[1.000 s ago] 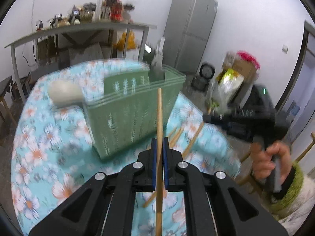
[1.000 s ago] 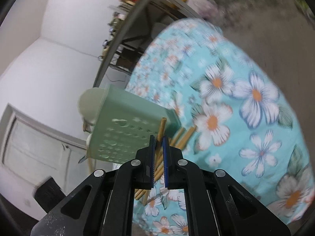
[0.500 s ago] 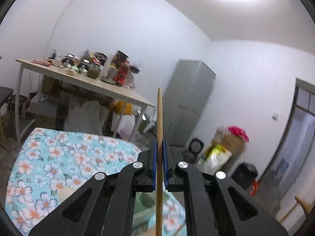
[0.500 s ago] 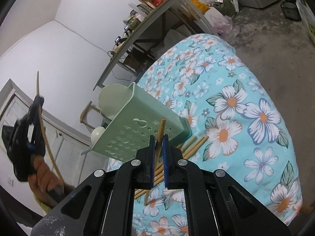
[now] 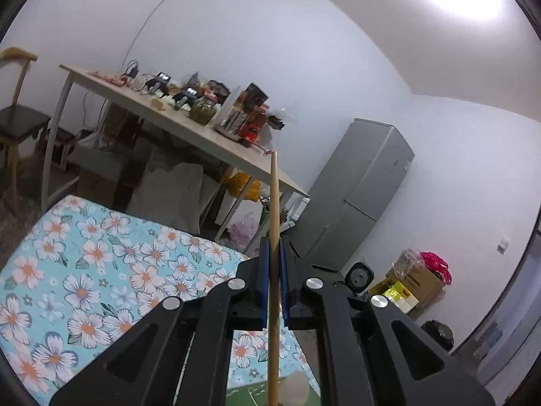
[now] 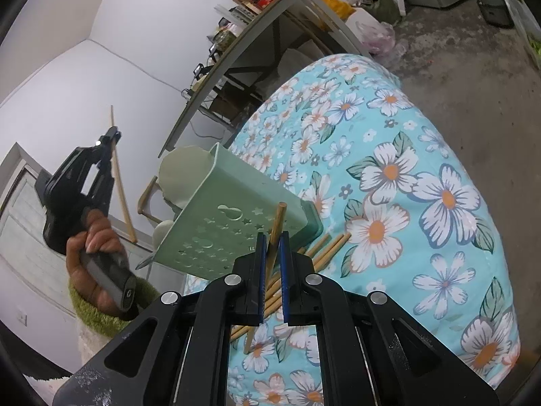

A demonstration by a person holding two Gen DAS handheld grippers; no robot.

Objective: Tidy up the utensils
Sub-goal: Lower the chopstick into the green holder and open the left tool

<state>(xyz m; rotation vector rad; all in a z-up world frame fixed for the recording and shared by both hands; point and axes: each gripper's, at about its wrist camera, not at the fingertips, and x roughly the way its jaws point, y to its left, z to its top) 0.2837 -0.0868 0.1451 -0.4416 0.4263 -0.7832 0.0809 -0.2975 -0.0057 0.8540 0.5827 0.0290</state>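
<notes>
My left gripper [image 5: 274, 247] is shut on a long wooden chopstick [image 5: 274, 199], held high and pointing across the room. In the right wrist view the same left gripper [image 6: 113, 133] is raised at the left in a person's hand [image 6: 94, 243], above and beside the green utensil holder [image 6: 230, 216]. A white ladle [image 6: 182, 172] rests in the holder. My right gripper [image 6: 272, 240] is shut on another chopstick [image 6: 278, 223] just in front of the holder. Several loose chopsticks [image 6: 328, 247] lie on the floral tablecloth [image 6: 422, 203] under it.
A long work table [image 5: 189, 135] crowded with jars and gadgets stands behind. A grey fridge [image 5: 358, 189] is at the right, with boxes and bags [image 5: 419, 277] on the floor beside it. A wooden chair [image 5: 17, 118] stands far left.
My left gripper rose and swung away from the green holder with its chopstick, and it now faces the room. My right gripper stayed near the holder with its chopstick.
</notes>
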